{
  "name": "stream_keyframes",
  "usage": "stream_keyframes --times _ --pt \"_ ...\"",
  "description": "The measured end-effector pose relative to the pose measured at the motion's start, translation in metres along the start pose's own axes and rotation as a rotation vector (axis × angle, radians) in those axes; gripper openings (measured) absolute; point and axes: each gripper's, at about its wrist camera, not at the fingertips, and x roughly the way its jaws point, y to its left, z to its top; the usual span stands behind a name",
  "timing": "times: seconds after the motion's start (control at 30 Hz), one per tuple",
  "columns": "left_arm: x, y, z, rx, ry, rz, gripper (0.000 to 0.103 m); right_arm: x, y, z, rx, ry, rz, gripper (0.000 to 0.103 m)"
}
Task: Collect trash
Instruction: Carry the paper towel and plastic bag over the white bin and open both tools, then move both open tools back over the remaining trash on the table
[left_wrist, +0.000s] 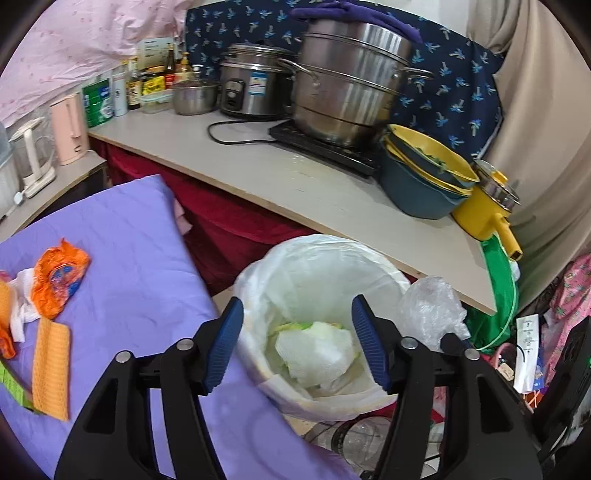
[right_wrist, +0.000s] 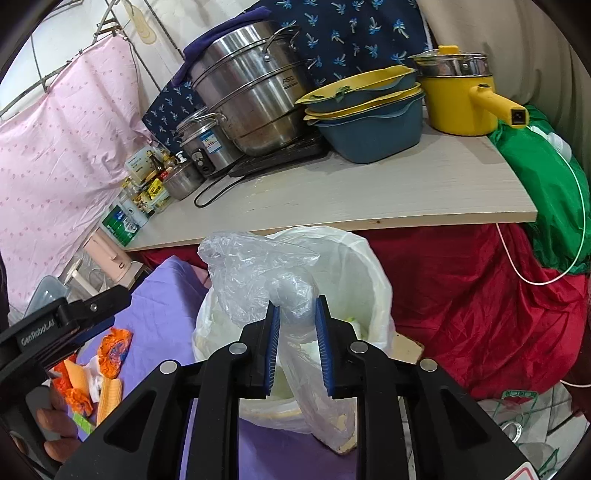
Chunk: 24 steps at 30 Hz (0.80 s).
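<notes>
on the purple bed cover (left_wrist: 122, 258) at the far left, an orange wrapper (left_wrist: 61, 277) and other scraps are left lying, not yet collected; the left tool (left_wrist: 297, 345) is held over the lined trash bin (left_wrist: 321, 266) with its jaws apart and nothing between them, a white tissue (left_wrist: 314, 350) lying inside directly below; to the right, the right tool (right_wrist: 295, 343) is clamped on a crumpled clear plastic bag (right_wrist: 255, 273), carried above the bin's rim, presumably for dropping in.
</notes>
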Motion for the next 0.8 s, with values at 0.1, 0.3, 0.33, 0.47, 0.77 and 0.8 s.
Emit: stream_keyframes --times 0.1,0.3,0.33,0.47,0.77,0.8 --pt "-0.005 0.012 -0.004 -0.004 -0.012 0.037 0.064 0.007 0.009 0.001 -0.018 0.005 0.007 0.022" --pt "-0.015 0.038 -0.011 -0.026 -0.033 0.092 0.065 0.021 0.026 0.003 -0.037 0.006 0.010 0.034" --pt "-0.017 0.040 -0.012 -0.029 -0.035 0.097 0.067 0.022 0.027 0.003 -0.035 0.003 0.008 0.038" --pt "-0.022 0.053 -0.014 -0.046 -0.046 0.120 0.068 0.024 0.035 0.004 -0.048 0.001 0.005 0.046" --pt "-0.034 0.074 -0.024 -0.062 -0.060 0.158 0.068 0.017 0.049 -0.002 -0.063 0.007 0.018 0.046" --pt "-0.037 0.078 -0.025 -0.065 -0.062 0.164 0.068 0.016 0.052 -0.004 -0.068 0.007 0.017 0.046"
